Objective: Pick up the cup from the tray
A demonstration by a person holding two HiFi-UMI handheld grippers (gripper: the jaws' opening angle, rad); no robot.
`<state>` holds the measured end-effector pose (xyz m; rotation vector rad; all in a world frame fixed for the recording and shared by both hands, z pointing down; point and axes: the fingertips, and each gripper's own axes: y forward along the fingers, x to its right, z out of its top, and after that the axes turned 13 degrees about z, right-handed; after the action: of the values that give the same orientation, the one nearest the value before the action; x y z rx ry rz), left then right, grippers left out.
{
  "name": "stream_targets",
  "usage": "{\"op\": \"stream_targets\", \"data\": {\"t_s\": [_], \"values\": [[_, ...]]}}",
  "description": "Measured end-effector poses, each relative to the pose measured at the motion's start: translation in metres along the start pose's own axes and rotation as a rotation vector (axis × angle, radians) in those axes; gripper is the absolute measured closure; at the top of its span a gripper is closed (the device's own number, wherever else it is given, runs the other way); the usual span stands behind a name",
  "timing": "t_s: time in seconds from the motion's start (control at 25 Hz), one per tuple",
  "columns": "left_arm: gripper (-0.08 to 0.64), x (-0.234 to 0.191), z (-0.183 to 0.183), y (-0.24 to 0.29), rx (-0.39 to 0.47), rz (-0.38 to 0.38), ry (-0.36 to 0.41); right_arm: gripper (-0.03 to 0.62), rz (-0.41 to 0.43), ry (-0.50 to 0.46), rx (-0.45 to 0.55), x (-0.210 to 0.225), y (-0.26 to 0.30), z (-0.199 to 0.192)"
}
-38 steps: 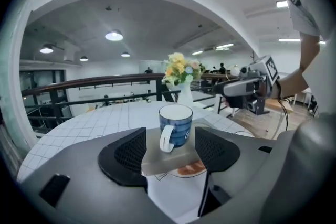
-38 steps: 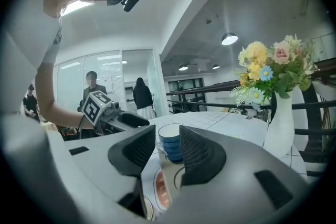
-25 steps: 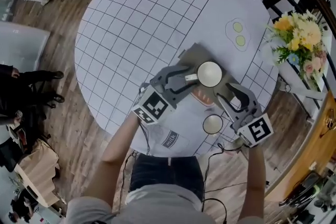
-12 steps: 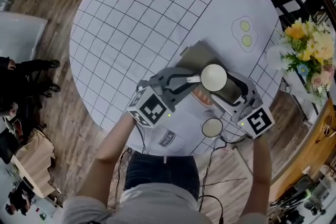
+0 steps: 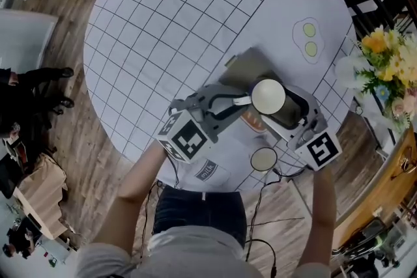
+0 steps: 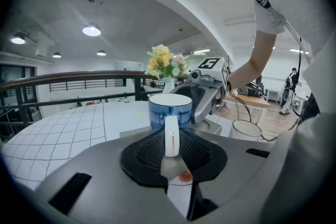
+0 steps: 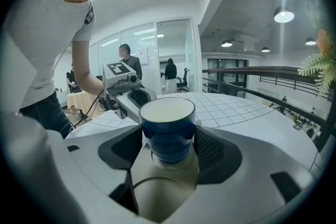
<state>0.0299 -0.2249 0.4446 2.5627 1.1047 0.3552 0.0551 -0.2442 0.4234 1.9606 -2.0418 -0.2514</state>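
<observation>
"milk" (image 5: 207, 171) is printed on the gridded white tablecloth (image 5: 163, 23) behind the left gripper (image 5: 240, 101), whose jaws have just closed onto the handle of the blue ceramic cup (image 5: 268, 96). The cup stands on the flat grey-brown tray (image 5: 242, 67). The right gripper (image 5: 285, 109) has moved in since earlier and just opened wide, its jaws flanking the cup.

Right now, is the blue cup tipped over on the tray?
No, the cup stands upright on the tray, with its open mouth facing up.

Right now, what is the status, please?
Left hand-held gripper just closed on cup handle. Right hand-held gripper just opened, straddling cup. Cup on tray, nothing blocking.
</observation>
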Motion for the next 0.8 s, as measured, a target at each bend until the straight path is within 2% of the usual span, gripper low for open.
{"op": "stream_targets", "data": {"t_s": [0.36, 0.8], "values": [[0.493, 0.001, 0.007, -0.004, 0.018, 0.017, -0.002, 0.314, -0.024, 0.023, 0.021, -0.004, -0.002, 0.005], [0.494, 0.007, 0.056, -0.046, 0.086, 0.039, 0.038, 0.314, -0.071, -0.006, 0.018, -0.031, -0.014, 0.061]]}}
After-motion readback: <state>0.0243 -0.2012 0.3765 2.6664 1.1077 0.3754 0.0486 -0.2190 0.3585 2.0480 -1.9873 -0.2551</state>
